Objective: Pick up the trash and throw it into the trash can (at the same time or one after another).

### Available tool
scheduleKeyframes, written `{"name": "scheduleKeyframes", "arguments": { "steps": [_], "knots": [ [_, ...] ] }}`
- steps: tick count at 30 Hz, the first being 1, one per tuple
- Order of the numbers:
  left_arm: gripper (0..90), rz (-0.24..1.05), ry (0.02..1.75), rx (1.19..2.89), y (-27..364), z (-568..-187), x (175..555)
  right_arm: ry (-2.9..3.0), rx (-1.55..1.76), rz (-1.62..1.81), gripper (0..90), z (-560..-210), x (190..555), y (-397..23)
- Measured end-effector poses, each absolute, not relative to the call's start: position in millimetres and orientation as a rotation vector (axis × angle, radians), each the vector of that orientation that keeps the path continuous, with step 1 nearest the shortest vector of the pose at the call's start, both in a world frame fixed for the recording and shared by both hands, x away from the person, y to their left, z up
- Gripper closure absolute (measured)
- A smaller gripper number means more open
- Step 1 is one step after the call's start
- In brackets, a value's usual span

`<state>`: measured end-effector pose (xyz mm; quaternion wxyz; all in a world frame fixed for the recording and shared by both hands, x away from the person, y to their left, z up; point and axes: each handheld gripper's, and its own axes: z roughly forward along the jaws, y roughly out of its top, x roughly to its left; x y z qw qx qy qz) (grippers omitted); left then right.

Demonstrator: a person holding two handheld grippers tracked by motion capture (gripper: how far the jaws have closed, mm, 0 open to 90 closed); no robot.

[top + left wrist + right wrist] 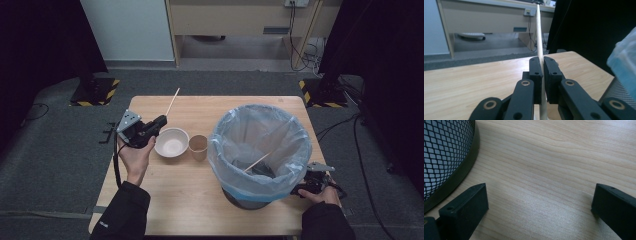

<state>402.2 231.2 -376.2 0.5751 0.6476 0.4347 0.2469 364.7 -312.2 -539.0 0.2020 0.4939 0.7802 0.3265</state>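
1. Chopstick (539, 37) sits clamped between the left gripper's (159, 121) jaws, raised above the table's (190, 200) left side and slanting toward its far edge.
2. Right gripper (539, 202) rests with jaws wide, holding nothing, at the table's right edge just beside the bin (260, 150).

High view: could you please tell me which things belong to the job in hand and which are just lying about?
In the job: chopstick clamped in the left gripper; lined bin, another stick already inside.
Lying about: white bowl; paper cup; open right gripper beside the bin.

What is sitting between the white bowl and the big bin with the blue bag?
A brown paper cup stands upright on the table between the white bowl and the bin, close beside the bowl. The high view shows this.
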Motion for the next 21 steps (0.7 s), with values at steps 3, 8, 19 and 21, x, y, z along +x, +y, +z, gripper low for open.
{"name": "scheduleKeyframes", "arguments": {
  "steps": [3, 8, 19, 21],
  "knots": [
    [85.3, 0.582, 0.994, 1.492, 231, -368, 398, 2.180, 1.378, 0.912, 1.0, -539, 365, -312],
    [85.3, 0.585, 0.931, 1.444, 231, -349, 387, 2.185, 1.374, 0.910, 1.0, -539, 365, -312],
    [85.3, 0.591, 0.842, 1.377, 229, -323, 368, 2.184, 1.374, 0.909, 1.0, -539, 365, -312],
    [85.3, 0.592, 0.827, 1.371, 227, -321, 366, 2.185, 1.374, 0.910, 1.0, -539, 365, -312]
  ]
}}
